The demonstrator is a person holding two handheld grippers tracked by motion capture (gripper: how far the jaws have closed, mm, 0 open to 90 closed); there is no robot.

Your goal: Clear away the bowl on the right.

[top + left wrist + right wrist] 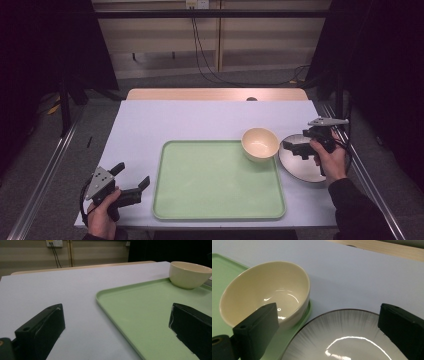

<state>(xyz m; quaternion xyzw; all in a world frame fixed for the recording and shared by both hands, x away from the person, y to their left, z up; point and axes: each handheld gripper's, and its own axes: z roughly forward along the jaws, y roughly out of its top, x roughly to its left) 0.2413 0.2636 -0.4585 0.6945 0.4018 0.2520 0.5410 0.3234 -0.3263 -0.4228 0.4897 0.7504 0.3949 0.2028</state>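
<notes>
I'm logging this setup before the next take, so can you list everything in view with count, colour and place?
tray: 1, light green, middle of the table, near side.
bowl: 1, cream, empty, on the tray's far right corner.
plate: 1, grey with dark rim, on the table just right of the tray.
table: 1, pale lilac top, wooden strip at the far edge.
left gripper: 1, black, open, above the table left of the tray.
right gripper: 1, black, open, over the plate.
</notes>
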